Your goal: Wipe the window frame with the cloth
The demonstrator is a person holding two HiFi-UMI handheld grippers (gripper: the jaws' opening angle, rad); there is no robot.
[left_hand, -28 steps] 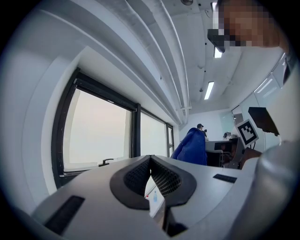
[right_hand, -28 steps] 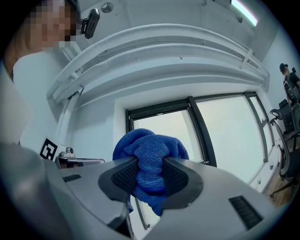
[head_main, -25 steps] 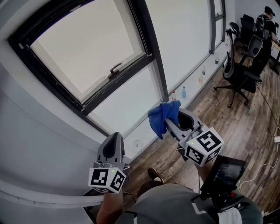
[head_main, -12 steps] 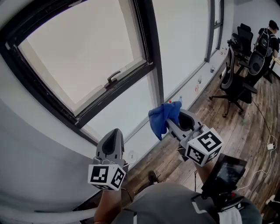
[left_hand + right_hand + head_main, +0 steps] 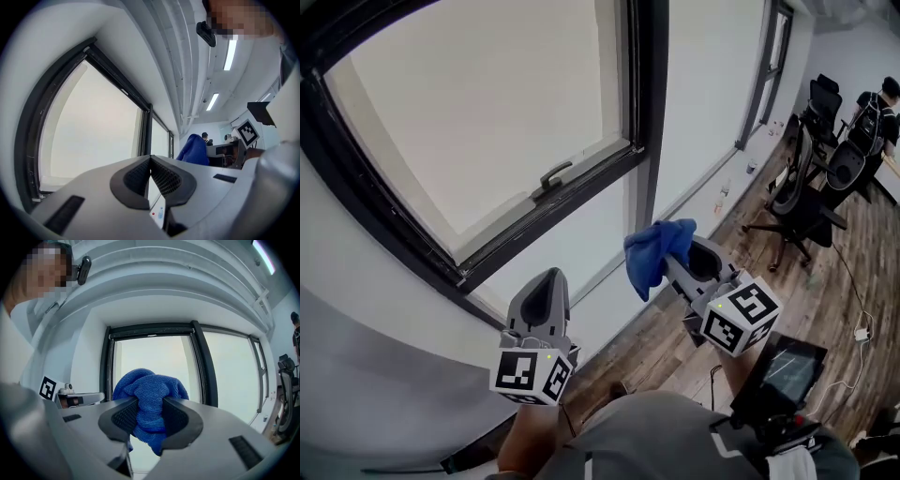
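Note:
A bunched blue cloth (image 5: 654,253) (image 5: 149,399) is pinched in my right gripper (image 5: 673,259) (image 5: 150,420), held in the air in front of the window. The black window frame (image 5: 572,206) (image 5: 108,366) surrounds a large pane, with a vertical mullion (image 5: 652,103) and a handle (image 5: 551,176) on the lower bar. The cloth hangs a little short of the frame, not touching it. My left gripper (image 5: 546,292) (image 5: 150,174) is lower left, its jaws together with nothing between them. The cloth (image 5: 193,150) also shows in the left gripper view.
White wall (image 5: 384,309) lies below and left of the window. Wooden floor (image 5: 825,272) stretches to the right, with office chairs (image 5: 797,202) and a person (image 5: 874,117) far off. Small bottles (image 5: 724,192) stand on the low sill. A screen device (image 5: 780,375) hangs at my waist.
The view has swung so the window looms larger and closer. My right gripper with the cloth has shifted slightly right and up toward the mullion. The left gripper has barely moved.

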